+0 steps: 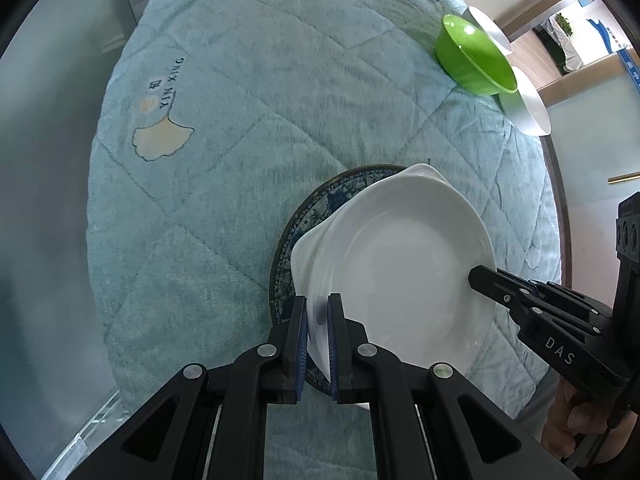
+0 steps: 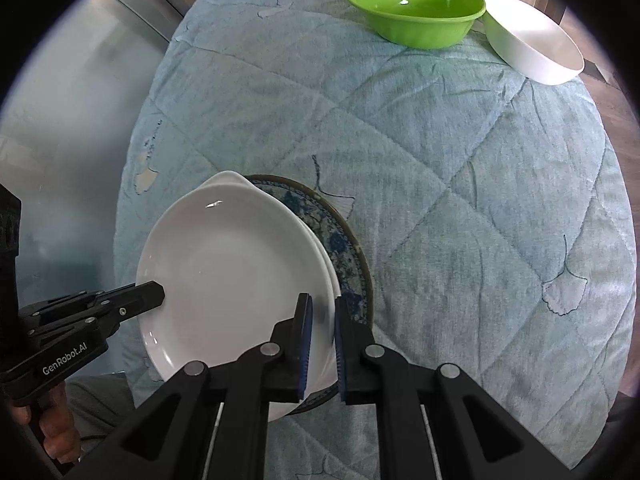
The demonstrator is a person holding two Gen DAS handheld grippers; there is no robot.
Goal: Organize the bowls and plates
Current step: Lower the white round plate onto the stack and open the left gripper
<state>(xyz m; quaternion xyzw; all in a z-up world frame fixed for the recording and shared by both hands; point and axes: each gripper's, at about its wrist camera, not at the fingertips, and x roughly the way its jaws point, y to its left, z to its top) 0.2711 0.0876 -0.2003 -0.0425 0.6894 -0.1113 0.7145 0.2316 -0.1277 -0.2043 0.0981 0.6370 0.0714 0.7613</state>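
White plate (image 1: 400, 264) pinched at opposite rims by left gripper (image 1: 318, 320), right gripper (image 2: 322, 320), over blue plate (image 2: 344, 248)

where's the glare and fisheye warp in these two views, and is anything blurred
Left wrist view: soft sheen on the white plate, a glint in the green bowl, quilt seams bowed, black corners, smeared plate rim between the jaws. Right wrist view: sharp highlight on the plate, two glints in the bowl, the same bulge and dark corners, blur at the rim between the jaws.
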